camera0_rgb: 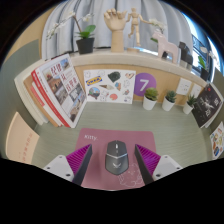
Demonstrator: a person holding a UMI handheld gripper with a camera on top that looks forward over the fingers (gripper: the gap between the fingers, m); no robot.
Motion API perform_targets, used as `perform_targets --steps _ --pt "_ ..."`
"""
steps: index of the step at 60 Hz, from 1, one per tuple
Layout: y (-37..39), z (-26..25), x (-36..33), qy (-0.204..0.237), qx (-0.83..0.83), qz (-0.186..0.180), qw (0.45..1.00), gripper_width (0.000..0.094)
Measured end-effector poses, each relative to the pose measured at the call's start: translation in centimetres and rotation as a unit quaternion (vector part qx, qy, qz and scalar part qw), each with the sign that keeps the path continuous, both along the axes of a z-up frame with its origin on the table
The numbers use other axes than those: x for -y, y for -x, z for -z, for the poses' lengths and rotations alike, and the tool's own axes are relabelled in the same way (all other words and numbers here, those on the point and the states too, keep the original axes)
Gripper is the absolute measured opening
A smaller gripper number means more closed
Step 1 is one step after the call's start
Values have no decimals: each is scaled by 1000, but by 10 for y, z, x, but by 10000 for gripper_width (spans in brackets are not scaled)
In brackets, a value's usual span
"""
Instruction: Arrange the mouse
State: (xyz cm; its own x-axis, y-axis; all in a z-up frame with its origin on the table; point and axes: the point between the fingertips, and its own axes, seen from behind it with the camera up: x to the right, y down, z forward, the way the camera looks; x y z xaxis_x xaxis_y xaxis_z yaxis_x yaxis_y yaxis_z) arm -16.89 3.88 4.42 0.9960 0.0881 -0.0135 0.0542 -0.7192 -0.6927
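A pale green table (pixel 60 140) is seen, with a pink mouse mat (pixel 112 143) laid on it. On that mat a grey mouse (pixel 117 155) is found, between the wide-set jaws of the gripper (pixel 113 160), untouched. Beyond the mat, magazines (pixel 57 90), a purple calendar (pixel 145 85) and small potted plants (pixel 151 97) are ranged along a shelf.

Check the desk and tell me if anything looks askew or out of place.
Nothing stands out. The grey mouse sits straight on the pink mouse mat, between the open fingers of the tool with a gap on each side. The books lean against the shelf, which looks deliberate.
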Motion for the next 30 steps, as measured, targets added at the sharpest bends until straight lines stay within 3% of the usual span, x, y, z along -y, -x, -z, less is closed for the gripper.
perform_targets --steps 18,30 --pt "-5 -162 47 -82 -11 40 996 858" --pt "-7 -233 98 -125 3 56 991 860"
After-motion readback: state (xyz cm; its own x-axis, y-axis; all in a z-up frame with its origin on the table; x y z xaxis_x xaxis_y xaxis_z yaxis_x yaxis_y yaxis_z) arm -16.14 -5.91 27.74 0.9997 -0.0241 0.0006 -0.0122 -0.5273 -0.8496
